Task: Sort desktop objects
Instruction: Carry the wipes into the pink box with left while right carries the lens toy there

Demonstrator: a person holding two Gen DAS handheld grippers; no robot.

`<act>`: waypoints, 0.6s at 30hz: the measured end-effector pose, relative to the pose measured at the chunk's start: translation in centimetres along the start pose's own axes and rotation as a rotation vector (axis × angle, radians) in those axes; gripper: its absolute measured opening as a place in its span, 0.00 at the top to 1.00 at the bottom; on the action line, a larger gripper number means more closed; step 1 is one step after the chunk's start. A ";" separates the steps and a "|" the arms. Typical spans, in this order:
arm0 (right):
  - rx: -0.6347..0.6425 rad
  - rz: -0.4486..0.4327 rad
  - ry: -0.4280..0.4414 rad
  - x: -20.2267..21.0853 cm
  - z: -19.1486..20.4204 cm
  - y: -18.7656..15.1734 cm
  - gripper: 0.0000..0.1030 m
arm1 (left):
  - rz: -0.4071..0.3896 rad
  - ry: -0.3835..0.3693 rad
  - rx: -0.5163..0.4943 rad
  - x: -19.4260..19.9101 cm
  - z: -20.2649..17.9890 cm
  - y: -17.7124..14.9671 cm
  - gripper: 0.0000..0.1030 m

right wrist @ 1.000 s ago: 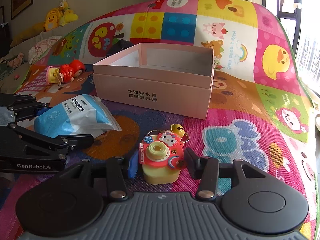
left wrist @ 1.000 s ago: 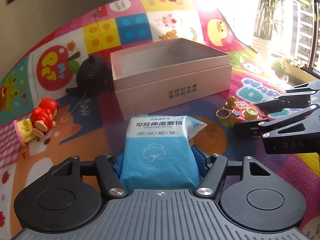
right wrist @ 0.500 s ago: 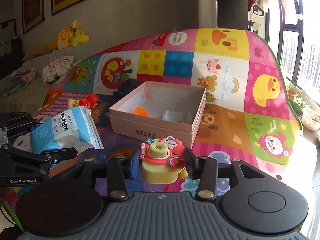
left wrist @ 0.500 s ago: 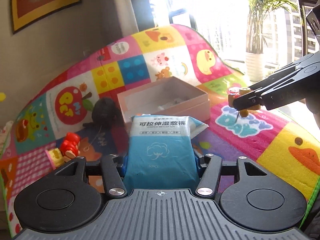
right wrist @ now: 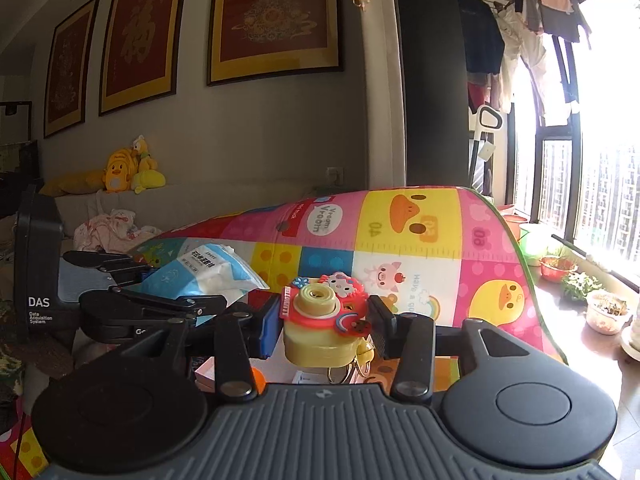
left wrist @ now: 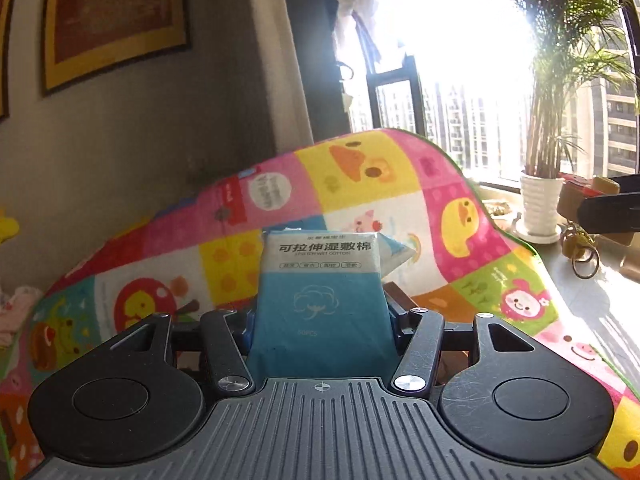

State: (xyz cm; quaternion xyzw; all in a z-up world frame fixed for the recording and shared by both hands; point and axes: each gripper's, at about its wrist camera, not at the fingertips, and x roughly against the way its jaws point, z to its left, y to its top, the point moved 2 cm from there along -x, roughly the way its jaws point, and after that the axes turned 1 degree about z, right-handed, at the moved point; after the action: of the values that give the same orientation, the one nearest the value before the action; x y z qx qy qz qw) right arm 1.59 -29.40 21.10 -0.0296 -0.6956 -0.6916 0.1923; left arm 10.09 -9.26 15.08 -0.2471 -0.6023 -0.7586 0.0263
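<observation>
My left gripper (left wrist: 320, 316) is shut on a blue and white pack of wet cotton pads (left wrist: 320, 296) and holds it high above the colourful play mat (left wrist: 360, 176). The pack also shows in the right wrist view (right wrist: 204, 276), with the left gripper (right wrist: 168, 296) at the left. My right gripper (right wrist: 324, 320) is shut on a yellow and red toy camera keychain (right wrist: 320, 320), lifted above the pink box, of which only a sliver (right wrist: 206, 376) shows below. Its rings (left wrist: 580, 248) hang at the right of the left wrist view.
The mat's far edge curves up against a grey wall with framed pictures (right wrist: 276, 20). A sofa with yellow plush toys (right wrist: 128, 168) stands at the left. A potted palm (left wrist: 540, 208) and small pots (right wrist: 604, 312) stand by the window.
Both grippers have risen well above the mat with their objects held. The pink box and the other toys have dropped out of the left wrist view.
</observation>
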 end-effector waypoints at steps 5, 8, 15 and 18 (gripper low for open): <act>-0.013 0.073 -0.046 -3.9 -1.6 -1.4 0.57 | 0.126 -0.045 0.065 -9.7 -0.2 -2.0 0.41; -0.017 0.112 -0.062 -6.2 -2.1 -1.8 0.57 | 0.155 -0.030 0.049 -13.3 -0.4 -3.9 0.35; -0.096 0.205 -0.016 -12.9 -2.8 -0.5 0.57 | 0.098 -0.093 0.132 -8.4 1.8 -6.4 0.07; -0.170 0.279 0.043 -17.4 -2.6 0.4 0.57 | 0.090 -0.077 0.101 -5.7 2.4 -7.6 0.07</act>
State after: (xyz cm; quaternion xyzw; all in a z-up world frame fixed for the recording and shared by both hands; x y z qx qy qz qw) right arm 18.42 -27.98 16.05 -0.1273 -0.6194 -0.7151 0.2980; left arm 13.33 -6.44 6.23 -0.3016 -0.6287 -0.7151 0.0498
